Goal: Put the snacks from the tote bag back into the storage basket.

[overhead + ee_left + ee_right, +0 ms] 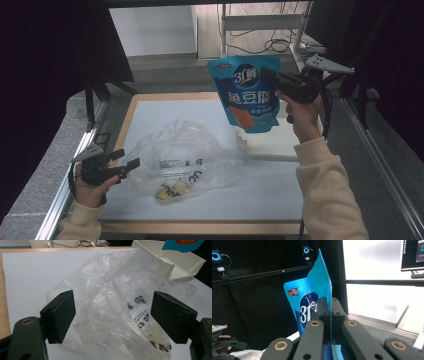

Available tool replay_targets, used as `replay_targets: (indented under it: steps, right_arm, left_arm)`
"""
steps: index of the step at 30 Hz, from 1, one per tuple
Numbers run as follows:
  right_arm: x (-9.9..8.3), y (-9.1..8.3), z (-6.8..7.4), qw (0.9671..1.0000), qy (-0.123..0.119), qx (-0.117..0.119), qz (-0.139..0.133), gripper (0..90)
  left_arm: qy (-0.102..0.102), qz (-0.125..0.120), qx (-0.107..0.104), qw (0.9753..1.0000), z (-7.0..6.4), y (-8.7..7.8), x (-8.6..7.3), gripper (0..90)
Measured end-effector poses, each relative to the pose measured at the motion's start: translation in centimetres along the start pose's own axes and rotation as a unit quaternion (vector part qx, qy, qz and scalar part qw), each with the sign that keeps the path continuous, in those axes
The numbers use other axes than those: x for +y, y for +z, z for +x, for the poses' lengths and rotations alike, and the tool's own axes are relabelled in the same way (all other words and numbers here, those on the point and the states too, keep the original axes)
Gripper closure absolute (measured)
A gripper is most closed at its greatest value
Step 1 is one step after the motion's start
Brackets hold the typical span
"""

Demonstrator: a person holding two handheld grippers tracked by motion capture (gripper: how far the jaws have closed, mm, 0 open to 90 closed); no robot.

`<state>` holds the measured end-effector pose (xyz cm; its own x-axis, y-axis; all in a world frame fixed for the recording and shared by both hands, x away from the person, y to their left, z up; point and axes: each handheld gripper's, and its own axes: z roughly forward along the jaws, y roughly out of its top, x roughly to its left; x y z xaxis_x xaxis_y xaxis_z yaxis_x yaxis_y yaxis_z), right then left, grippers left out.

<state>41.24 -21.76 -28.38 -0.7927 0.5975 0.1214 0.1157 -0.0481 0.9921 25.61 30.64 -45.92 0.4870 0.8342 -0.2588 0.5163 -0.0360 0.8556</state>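
Note:
A blue snack pouch [246, 91] hangs in the air over the table's far right, pinched at its upper right edge by my right gripper [270, 76], which is shut on it. The right gripper view looks along the closed jaws onto the pouch [312, 300]. A crumpled clear plastic bag [182, 157] with some yellow pieces inside lies mid-table. My left gripper [129, 165] is open at the bag's left edge. In the left gripper view the bag [112, 305] bulges between the spread fingers [60, 315].
A white tray [272, 142] sits on the table behind the pouch, also seen as a white tray [180, 263] beyond the bag. A white sheet [165, 112] covers the wooden tabletop. Metal rails [70, 170] run along both sides.

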Motion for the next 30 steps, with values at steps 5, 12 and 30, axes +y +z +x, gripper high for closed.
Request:
replay_targets:
  steps: [5,12,30]
  right_arm:
    - [0.1,-0.3,-0.5,1.0000,0.001,-0.009,0.000,89.0]
    - [0.4,-0.7,-1.2,0.9997,-0.002,-0.022,0.002,89.0]
    - [-0.4,-0.7,-4.0,0.9980,0.015,-0.060,0.012,89.0]
  left_arm:
    - [-0.001,0.001,-0.001,1.0000,0.0,0.1,0.0,20.1]
    - [-0.001,0.004,-0.002,1.0000,-0.1,0.3,-0.1,20.0]
    - [-0.001,0.009,-0.002,1.0000,0.0,0.5,-0.2,20.1]
